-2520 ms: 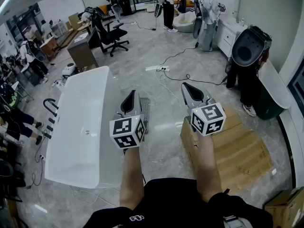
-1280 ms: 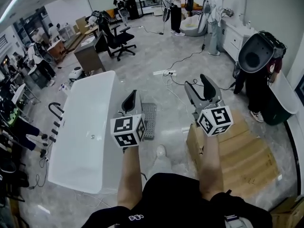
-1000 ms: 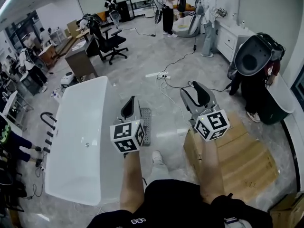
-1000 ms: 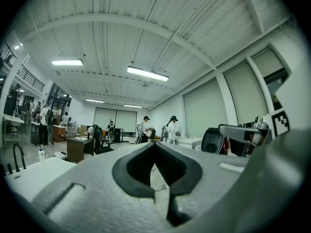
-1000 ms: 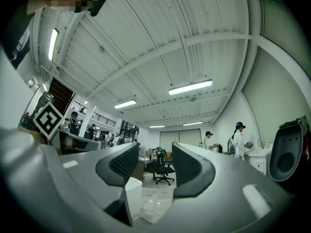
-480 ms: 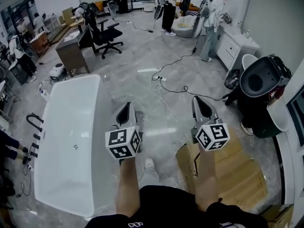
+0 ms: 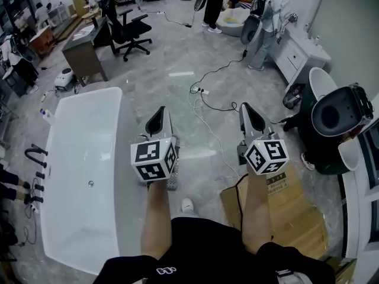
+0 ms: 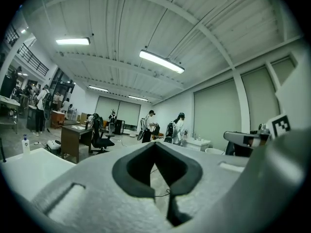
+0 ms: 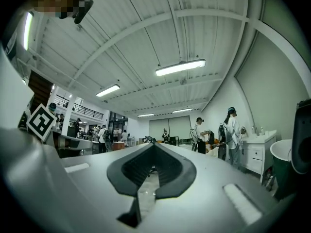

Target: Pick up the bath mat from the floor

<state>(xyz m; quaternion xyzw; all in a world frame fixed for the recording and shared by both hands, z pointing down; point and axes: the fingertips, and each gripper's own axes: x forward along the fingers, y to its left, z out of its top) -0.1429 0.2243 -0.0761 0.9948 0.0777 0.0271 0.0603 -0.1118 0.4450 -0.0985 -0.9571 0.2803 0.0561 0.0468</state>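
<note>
The bath mat (image 7: 173, 180) is a grey ribbed strip on the floor beside the tub. Only its near end shows in the head view, just right of the left gripper's marker cube; the rest is hidden behind that gripper. My left gripper (image 7: 159, 112) is held out above the mat, shut and empty. My right gripper (image 7: 248, 109) is level with it to the right, over bare floor and the box edge, also shut and empty. In the left gripper view, the left gripper (image 8: 155, 145) points across the room. In the right gripper view, the right gripper (image 9: 153, 147) does the same. Neither shows the mat.
A white bathtub (image 7: 83, 158) fills the left. Flattened cardboard boxes (image 7: 293, 220) lie at the right, with a dark toilet (image 7: 336, 117) beyond them. Cables (image 7: 207, 108) cross the floor ahead. An office chair (image 7: 127, 31), a desk (image 7: 83, 52) and people (image 7: 273, 13) stand farther back. My shoe (image 7: 187, 205) is below the mat.
The right gripper's jaws have gone from open to shut. I have stepped forward, so the mat has slid down the view and under the left gripper. The left jaws stayed shut.
</note>
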